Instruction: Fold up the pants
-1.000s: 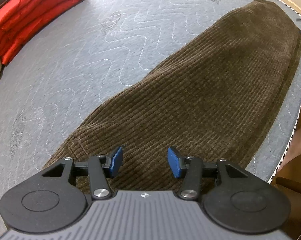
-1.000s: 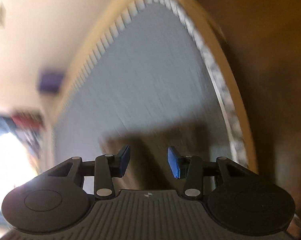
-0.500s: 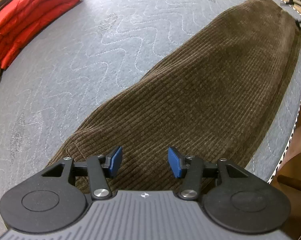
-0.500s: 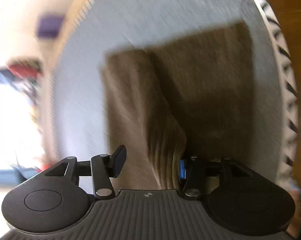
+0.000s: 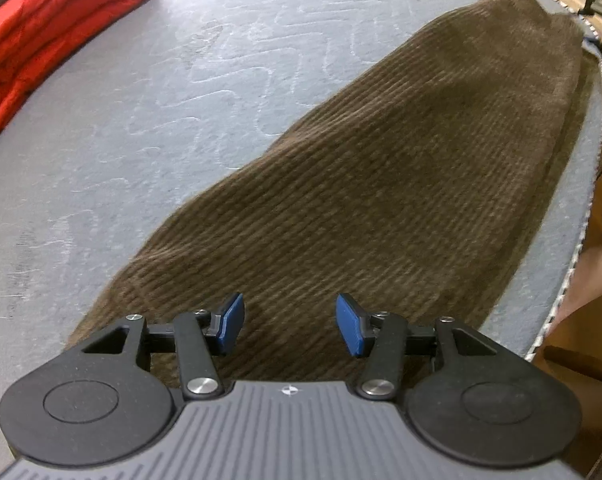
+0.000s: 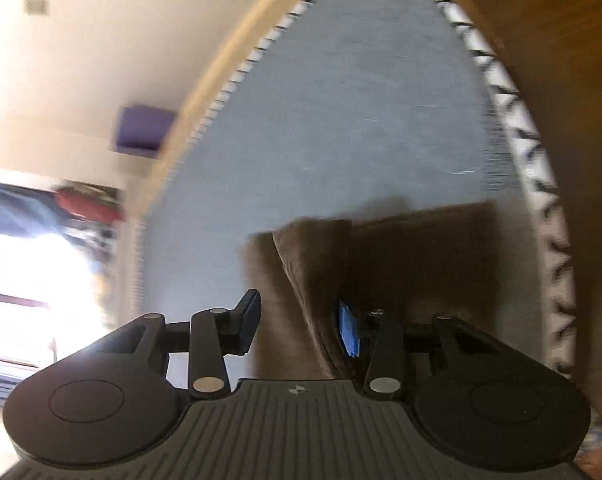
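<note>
One brown pants [image 5: 381, 184], one red blanket [image 5: 49, 28], one grey mattress [image 5: 141, 120], two claws.

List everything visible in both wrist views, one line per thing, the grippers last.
pants: one pair, brown corduroy, laid flat lengthwise on the mattress near its right edge
mattress: one, grey quilted, under the pants
blanket: one, red, folded, at the far left of the mattress
purple box: one, blurred, against the pale wall
floor: brown wood, beside the mattress
left gripper: black with blue pads, jaws open above the pants' near end, gripping nothing
right gripper: black with blue pads, jaws open with a raised fold of pants between them
</note>
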{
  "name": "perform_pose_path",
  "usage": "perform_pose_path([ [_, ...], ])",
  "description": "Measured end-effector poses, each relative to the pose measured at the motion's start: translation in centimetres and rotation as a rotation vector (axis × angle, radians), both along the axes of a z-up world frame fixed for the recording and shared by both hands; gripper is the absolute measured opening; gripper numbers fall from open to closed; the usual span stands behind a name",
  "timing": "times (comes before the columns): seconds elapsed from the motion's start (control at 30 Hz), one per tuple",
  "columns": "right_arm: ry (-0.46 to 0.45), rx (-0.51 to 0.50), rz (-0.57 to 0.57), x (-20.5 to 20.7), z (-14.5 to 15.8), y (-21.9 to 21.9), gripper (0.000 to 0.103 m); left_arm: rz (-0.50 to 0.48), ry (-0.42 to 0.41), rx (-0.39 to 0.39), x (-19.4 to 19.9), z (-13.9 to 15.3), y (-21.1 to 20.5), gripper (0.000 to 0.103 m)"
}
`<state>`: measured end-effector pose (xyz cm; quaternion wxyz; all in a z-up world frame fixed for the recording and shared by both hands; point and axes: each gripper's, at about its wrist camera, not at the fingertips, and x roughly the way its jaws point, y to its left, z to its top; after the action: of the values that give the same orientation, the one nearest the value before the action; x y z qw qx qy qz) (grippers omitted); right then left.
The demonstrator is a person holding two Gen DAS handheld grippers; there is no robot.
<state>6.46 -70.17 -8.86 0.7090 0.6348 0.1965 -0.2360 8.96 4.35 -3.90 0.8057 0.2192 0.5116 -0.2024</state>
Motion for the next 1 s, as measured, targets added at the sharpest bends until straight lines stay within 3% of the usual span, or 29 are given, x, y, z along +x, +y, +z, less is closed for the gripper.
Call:
perform_pose_path([
  [0.07,0.067,-0.027,0.009,0.0,-0.2,-0.1,0.041,-0.013,0.022,-0.034,-0.1,0.0,-0.1,0.056],
  [0.13,0.132,-0.078,0.039,0.4,-0.3,-0.1,0.019,-0.029,0.058,-0.070,-0.3,-0.2,-0.2,0.056],
  [0.17,0.158,-0.102,0.050,0.4,-0.1,0.0,0.014,-0.044,0.085,-0.084,-0.5,-0.4,-0.1,0.056],
  [0.33,0.218,-0.196,0.113,-0.1,1.4,-0.3,0.013,-0.120,0.160,-0.074,-1.8,-1.1,1.7,0.054],
  [0.4,0.234,-0.208,0.127,-0.4,1.7,-0.3,0.013,-0.139,0.175,-0.031,-2.6,-1.7,2.6,0.054],
  [0.5,0.236,-0.191,0.134,-0.2,1.4,-0.5,0.013,-0.148,0.169,0.077,-3.7,-3.6,3.7,0.053],
  [0.6,0.239,-0.183,0.138,0.0,1.5,-0.8,0.013,-0.176,0.128,0.088,-4.7,-3.7,3.7,0.053],
  [0.73,0.250,-0.198,0.145,0.3,2.0,-0.7,0.013,-0.183,0.110,0.098,-5.3,-3.6,3.9,0.039],
  [0.8,0.245,-0.215,0.153,0.6,2.3,-0.8,0.012,-0.219,0.084,0.124,-5.9,-3.5,3.7,0.017],
  [0.87,0.246,-0.244,0.162,0.7,2.8,-0.7,0.011,-0.228,0.056,0.138,-6.3,-3.0,3.9,0.008],
  [1.0,0.234,-0.292,0.146,-0.4,4.4,-0.5,0.010,-0.139,0.000,-0.016,-6.9,1.1,7.1,0.006],
])
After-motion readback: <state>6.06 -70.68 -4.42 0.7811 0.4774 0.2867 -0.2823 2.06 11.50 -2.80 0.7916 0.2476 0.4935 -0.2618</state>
